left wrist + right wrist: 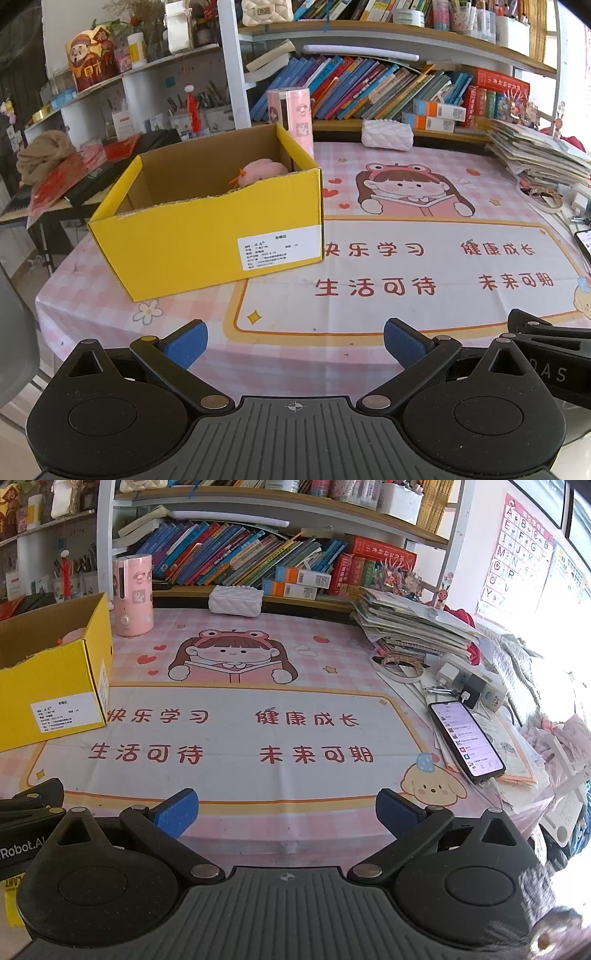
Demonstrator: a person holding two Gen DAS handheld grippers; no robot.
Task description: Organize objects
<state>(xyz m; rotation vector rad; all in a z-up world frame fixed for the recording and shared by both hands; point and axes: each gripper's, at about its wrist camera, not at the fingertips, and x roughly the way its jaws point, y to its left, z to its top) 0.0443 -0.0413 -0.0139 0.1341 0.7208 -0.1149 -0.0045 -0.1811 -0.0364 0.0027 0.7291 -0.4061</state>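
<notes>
Hovering at the near edge of a table (92, 295), the left gripper (295, 345) has its blue-padded fingers (186, 341) spread wide with nothing between them. The right gripper (286, 814) hangs just beside it, fingers (177, 812) likewise parted and empty; each tool's black frame juts into the edge of the other's view. Under both lies a pink checked cloth (258, 642) printed with a cartoon girl reading and red Chinese characters. Ahead and left of the left gripper sits an open yellow box (184, 251), white label on its front, with a pink plush toy (260, 171) in its far right corner. Just behind the box stands a pink cylinder (133, 594), upright. A white quilted pouch (236, 600) lies at the table's back edge below a bookshelf (258, 513) packed with leaning books. Along the right side, a paper stack (410, 627) rises near a power strip (476, 686) with chargers, and a lit phone (465, 738) rests on loose sheets, well apart from the box.
</notes>
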